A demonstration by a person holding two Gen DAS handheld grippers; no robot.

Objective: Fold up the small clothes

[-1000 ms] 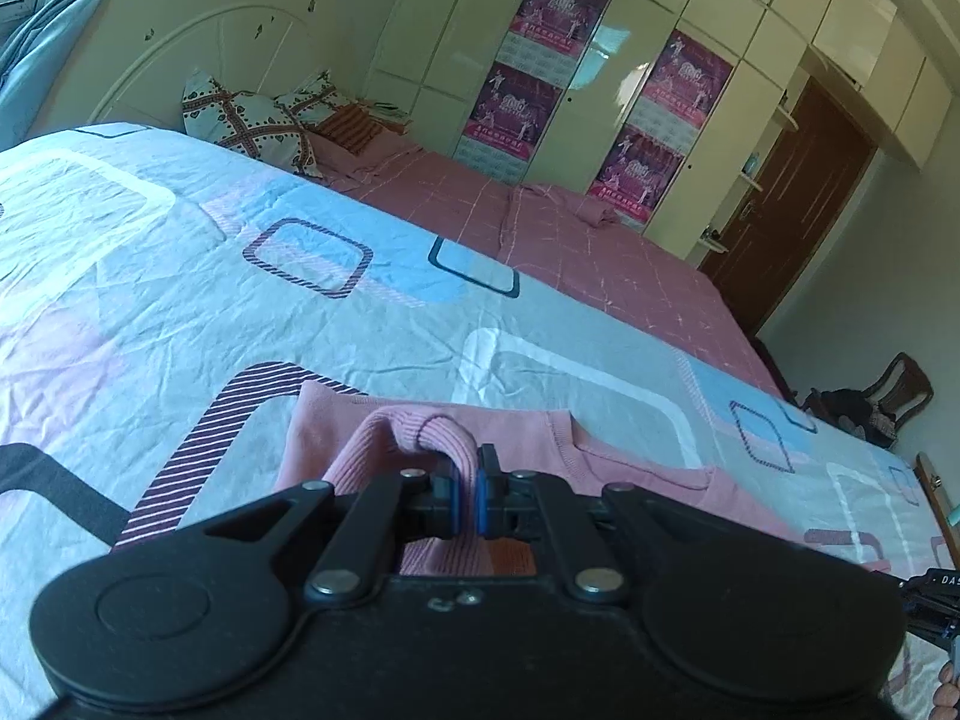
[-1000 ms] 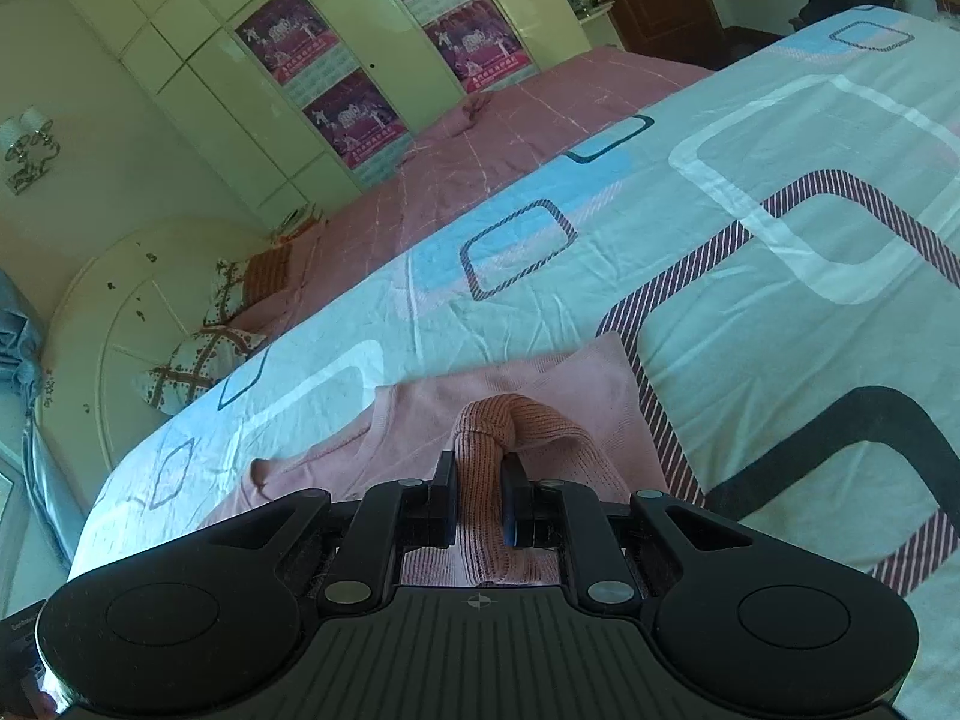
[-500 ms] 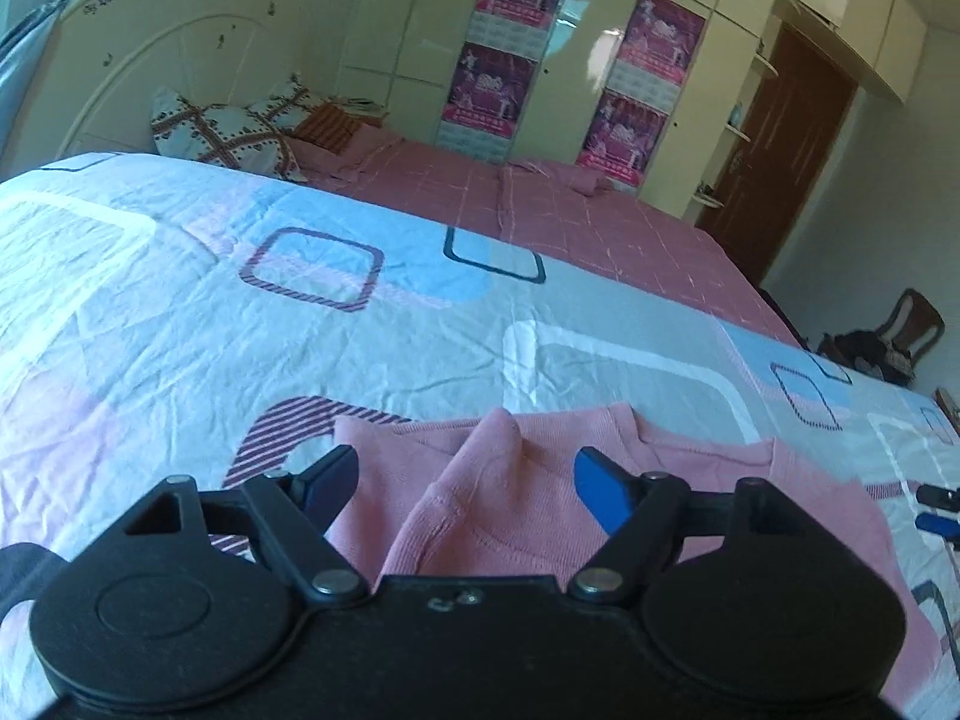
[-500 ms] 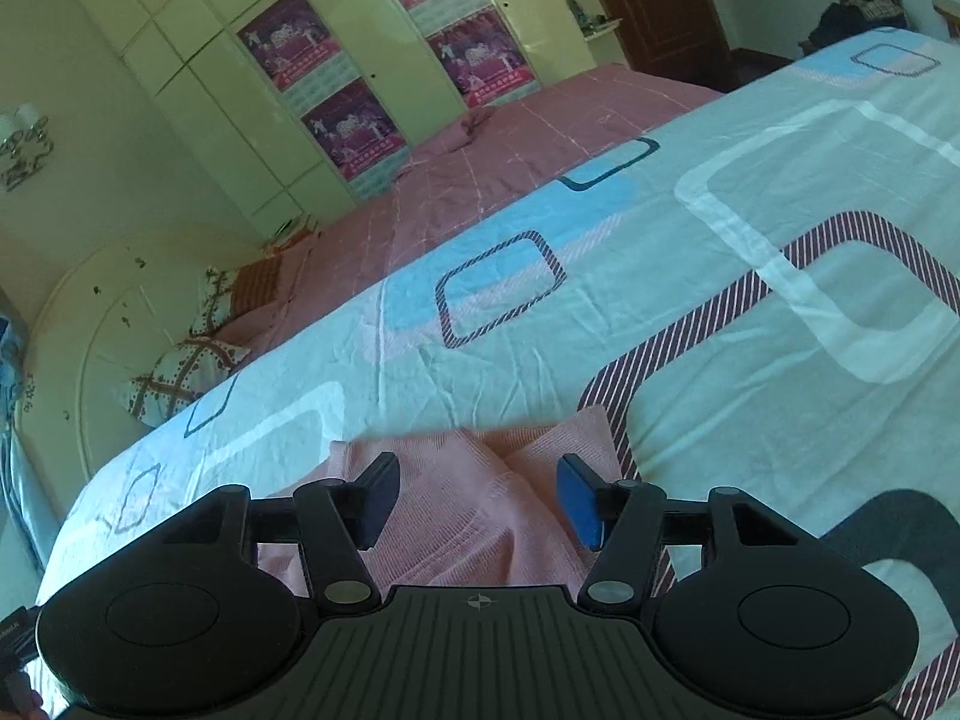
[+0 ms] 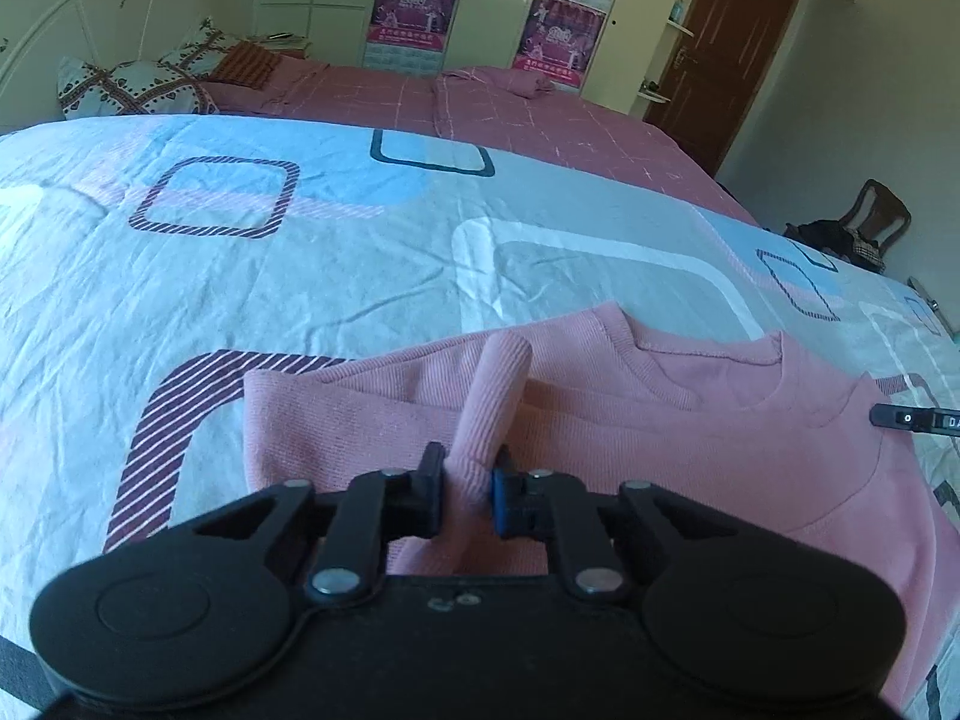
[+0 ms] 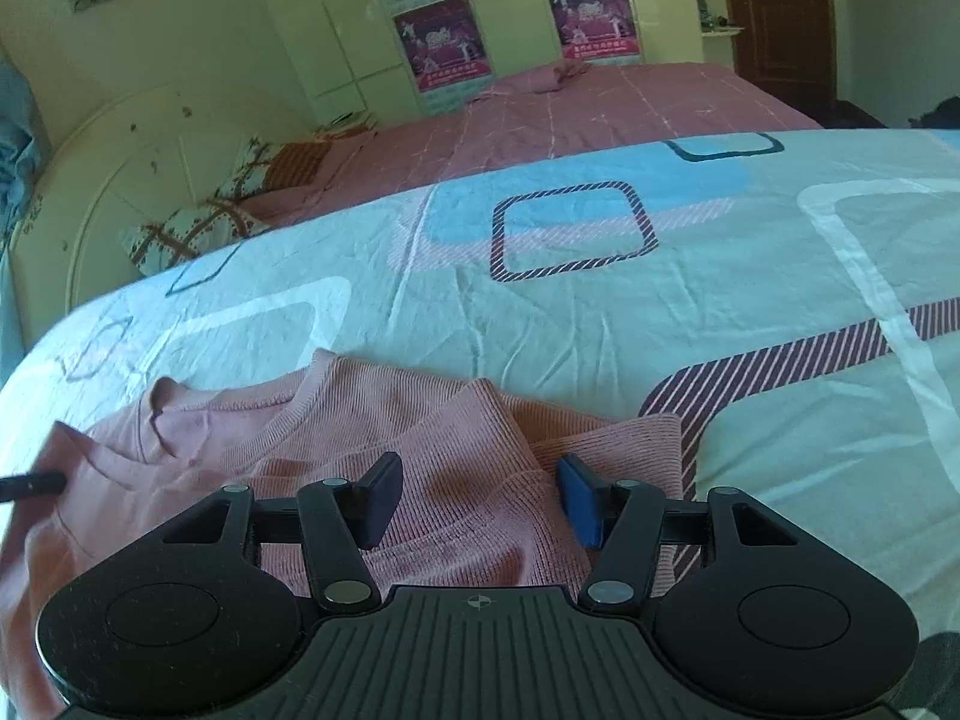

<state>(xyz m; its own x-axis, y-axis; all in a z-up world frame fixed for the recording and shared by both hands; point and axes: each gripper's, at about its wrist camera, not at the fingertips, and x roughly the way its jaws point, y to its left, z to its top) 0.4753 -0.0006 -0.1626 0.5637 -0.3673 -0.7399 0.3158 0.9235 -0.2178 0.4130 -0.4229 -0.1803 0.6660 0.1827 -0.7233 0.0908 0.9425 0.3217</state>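
A small pink knit sweater lies on the patterned bedsheet, neckline away from me. My left gripper is shut on a pinched fold of the pink sweater near its left side; the fold stands up between the pads. In the right wrist view the same sweater lies below my right gripper, which is open, its pads on either side of a raised ridge of fabric without pinching it. The tip of the right gripper shows at the right edge of the left wrist view.
The bed runs far ahead, with a pink checked cover beyond the patterned sheet and pillows by the headboard. Wardrobes with posters line the far wall. A brown door and a chair stand at the right.
One second ago both grippers were shut on sweater folds; half a second ago both were open. Now the left has shut on a fold again, and the right stays open over the fabric.
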